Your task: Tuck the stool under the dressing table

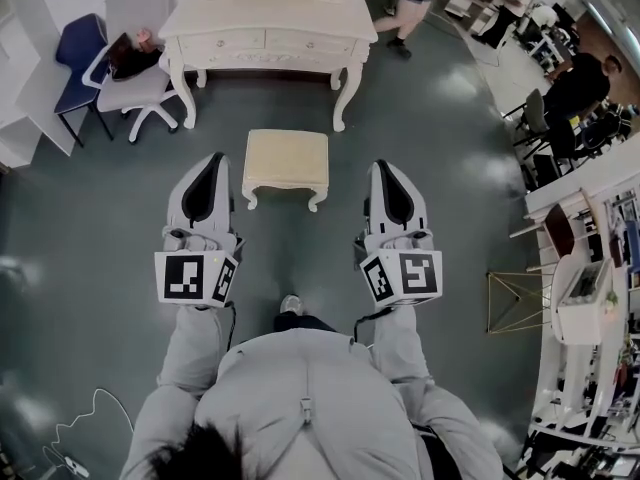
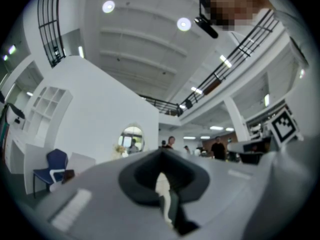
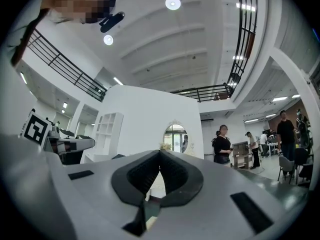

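Both grippers are empty. Left gripper (image 1: pixel 208 164): jaws pressed together, nothing between them. Right gripper (image 1: pixel 386 168): the same. They sit one to each side of the stool's near edge and, as far as I can see, do not touch it.

The stool (image 1: pixel 287 158) stands upright on the floor (image 1: pixel 450 178), in front of the dressing table (image 1: pixel 268 30) and apart from it. It faces the gap between the table's front legs, a little toward the right-hand leg (image 1: pixel 343 103).

Step in hand, my judgement: approach, then push.

- Set both closed tips on the near side rail, one by each corner, below the cushion. A high contact may tip the stool.
- Push evenly with both so the stool does not yaw.
- Bias slightly left to clear the right-hand leg.
- The office chair (image 1: pixel 135 83) by the left leg looks outside the path.
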Demonstrator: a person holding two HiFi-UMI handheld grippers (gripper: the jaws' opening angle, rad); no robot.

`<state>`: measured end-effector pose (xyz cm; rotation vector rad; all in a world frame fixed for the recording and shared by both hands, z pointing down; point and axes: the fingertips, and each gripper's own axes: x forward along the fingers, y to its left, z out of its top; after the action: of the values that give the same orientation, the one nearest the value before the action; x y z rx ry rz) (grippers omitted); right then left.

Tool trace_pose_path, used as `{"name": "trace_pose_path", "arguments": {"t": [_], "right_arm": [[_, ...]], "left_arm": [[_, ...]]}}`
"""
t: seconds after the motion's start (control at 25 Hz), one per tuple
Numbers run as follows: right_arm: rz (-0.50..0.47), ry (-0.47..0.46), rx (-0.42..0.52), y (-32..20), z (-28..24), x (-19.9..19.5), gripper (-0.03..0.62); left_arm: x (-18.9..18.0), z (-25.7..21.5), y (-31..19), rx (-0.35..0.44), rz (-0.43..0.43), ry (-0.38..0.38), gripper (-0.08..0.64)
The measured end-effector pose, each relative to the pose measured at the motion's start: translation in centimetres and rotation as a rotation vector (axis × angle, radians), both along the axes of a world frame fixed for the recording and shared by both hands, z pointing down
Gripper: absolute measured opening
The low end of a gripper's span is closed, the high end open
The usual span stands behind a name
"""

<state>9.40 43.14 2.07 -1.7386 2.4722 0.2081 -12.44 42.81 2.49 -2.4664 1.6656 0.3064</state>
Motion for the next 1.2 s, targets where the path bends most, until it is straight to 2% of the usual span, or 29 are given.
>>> {"name": "trace_pose_path", "arguments": {"t": [0.4,0.76,1.2], "right_arm": [[-0.029,-0.019,-0.019,-5.2,1.3,2.6,0.002],[-0.042,-0.028,-0.066,-9.4,3.4,1.5,0.002],[0.035,-0.030,-0.065,-18.1,3.3,1.2,0.002]], "left_arm": [[2.8,0.5,-4.3,-0.008,-0.022,0.004,0.009],[1.2,2.6,-8.1,-0.061,-0.051,-0.012,0.009],[1.5,2.5,-18.6,-0.059,0.043,-0.017,0.009]]}}
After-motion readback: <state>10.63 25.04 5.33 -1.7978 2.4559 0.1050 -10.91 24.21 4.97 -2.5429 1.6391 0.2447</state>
